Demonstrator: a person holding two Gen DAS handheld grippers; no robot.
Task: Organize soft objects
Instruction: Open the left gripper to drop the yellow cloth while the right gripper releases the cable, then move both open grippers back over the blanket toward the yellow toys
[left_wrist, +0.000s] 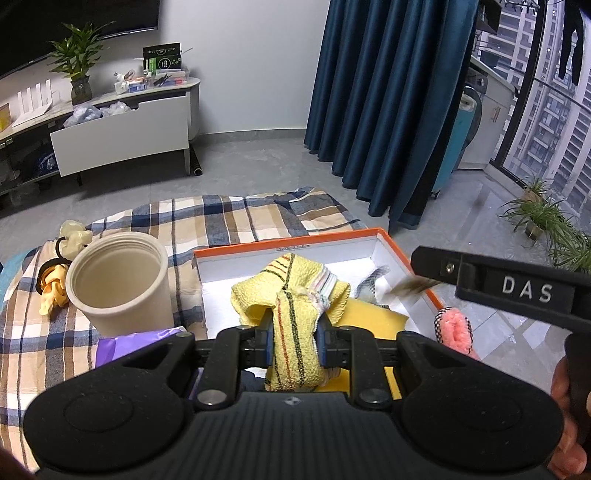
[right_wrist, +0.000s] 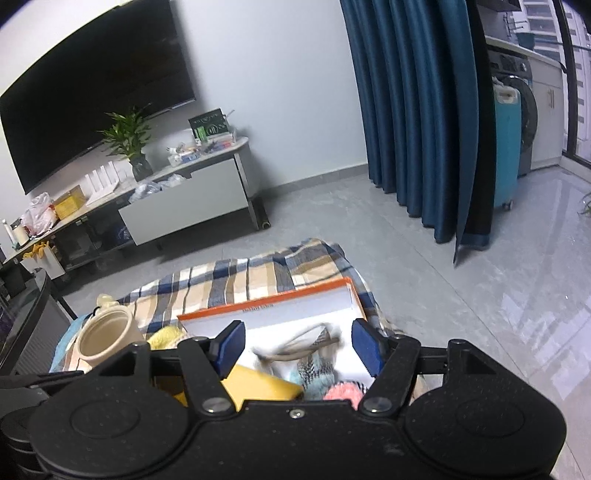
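My left gripper (left_wrist: 295, 341) is shut on a yellow striped towel (left_wrist: 291, 295) and holds it over the orange-rimmed white box (left_wrist: 288, 249). A yellow sponge (left_wrist: 373, 315) and a grey patterned cloth (left_wrist: 369, 284) lie in the box. A pink fuzzy item (left_wrist: 456, 328) sits at the box's right edge. My right gripper (right_wrist: 297, 347) is open and empty above the box (right_wrist: 266, 304), over the grey patterned cloth (right_wrist: 314, 363), the yellow sponge (right_wrist: 262, 384) and the pink item (right_wrist: 345, 391). Its body also shows at the right of the left wrist view (left_wrist: 517, 286).
A cream cup (left_wrist: 118, 284) stands left of the box on a plaid blanket (left_wrist: 229, 218). Yellow gloves and hair ties (left_wrist: 55, 280) lie beyond the cup. A purple bag (left_wrist: 140, 341) lies by the cup. A TV stand (left_wrist: 122, 125) and blue curtains (left_wrist: 388, 103) stand behind.
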